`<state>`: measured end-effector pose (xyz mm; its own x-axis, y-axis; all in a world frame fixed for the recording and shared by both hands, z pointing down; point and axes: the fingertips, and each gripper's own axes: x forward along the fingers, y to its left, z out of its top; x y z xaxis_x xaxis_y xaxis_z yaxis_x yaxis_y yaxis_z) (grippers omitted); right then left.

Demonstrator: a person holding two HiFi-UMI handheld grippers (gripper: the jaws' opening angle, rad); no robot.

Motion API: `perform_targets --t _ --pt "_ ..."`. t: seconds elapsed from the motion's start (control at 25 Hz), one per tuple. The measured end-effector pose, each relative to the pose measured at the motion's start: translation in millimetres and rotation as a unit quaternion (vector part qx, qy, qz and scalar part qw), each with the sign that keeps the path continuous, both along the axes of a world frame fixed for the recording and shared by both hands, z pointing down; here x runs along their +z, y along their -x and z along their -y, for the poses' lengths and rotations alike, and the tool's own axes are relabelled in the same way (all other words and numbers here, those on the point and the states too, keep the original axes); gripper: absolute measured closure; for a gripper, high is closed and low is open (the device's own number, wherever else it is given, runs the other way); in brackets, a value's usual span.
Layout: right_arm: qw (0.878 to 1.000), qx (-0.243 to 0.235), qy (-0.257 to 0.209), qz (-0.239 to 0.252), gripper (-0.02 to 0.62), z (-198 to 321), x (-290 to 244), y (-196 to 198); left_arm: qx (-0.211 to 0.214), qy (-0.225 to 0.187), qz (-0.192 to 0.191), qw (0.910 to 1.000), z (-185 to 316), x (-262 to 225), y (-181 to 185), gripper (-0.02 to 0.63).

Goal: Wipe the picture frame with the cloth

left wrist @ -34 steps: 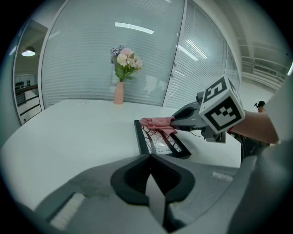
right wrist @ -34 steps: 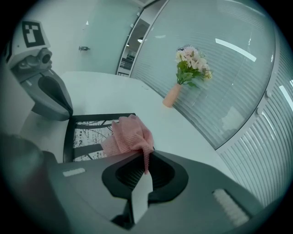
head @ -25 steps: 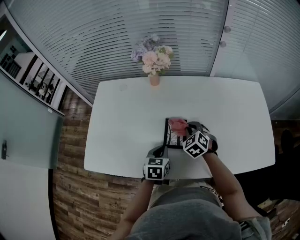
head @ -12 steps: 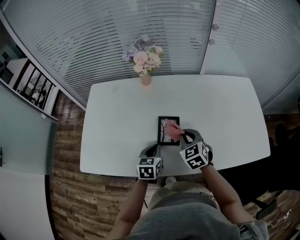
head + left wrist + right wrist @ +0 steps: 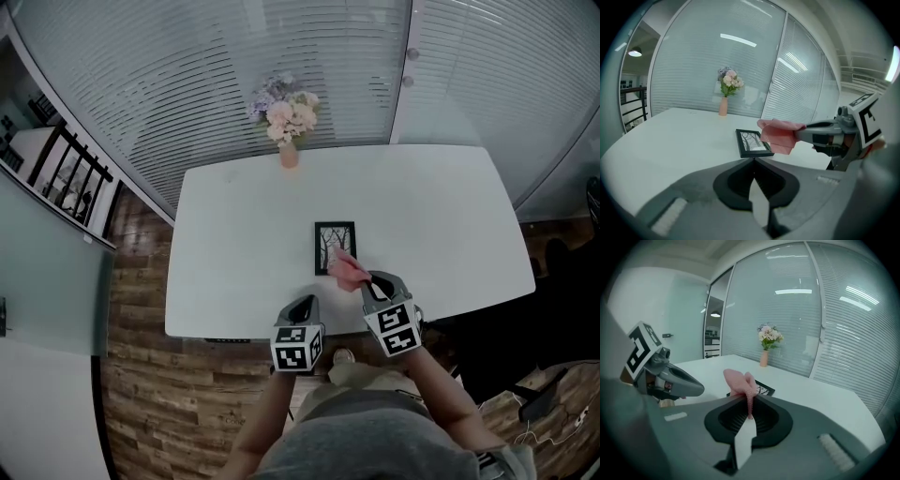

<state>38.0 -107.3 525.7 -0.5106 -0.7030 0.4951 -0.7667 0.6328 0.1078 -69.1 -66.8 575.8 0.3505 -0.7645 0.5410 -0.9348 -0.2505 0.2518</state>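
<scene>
Pinching one cloth (image 5: 345,268): right tool (image 5: 367,279); left tool (image 5: 303,302) closed; one frame (image 5: 335,246) flat.

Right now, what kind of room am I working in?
Most likely an office meeting room. A large white table stands beside glass partition walls lined with horizontal blinds, with wood-plank flooring around it. A vase of flowers at the table's far edge suits a tidy workplace.

A black picture frame (image 5: 335,247) is lying flat on the white tabletop (image 5: 244,234), near the middle of its near edge. A crumpled pink cloth (image 5: 348,270) is hanging by the frame's near right corner, pinched in the right gripper (image 5: 366,279).
</scene>
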Motion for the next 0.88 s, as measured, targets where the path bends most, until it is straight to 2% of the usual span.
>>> perform_targets --t 0.48,0.88 --pt "0.999 0.016 -0.013 0.043 0.578 -101.1 -18.9 3.4 0.011 -0.023 -0.016 0.9996 -89.9 -29.5 1.0 0.604" --pt "0.997 0.022 -0.021 0.075 0.578 -178.4 -30.7 3.0 -0.001 -0.041 -0.028 0.9988 -164.5 -42.9 5.6 0.604"
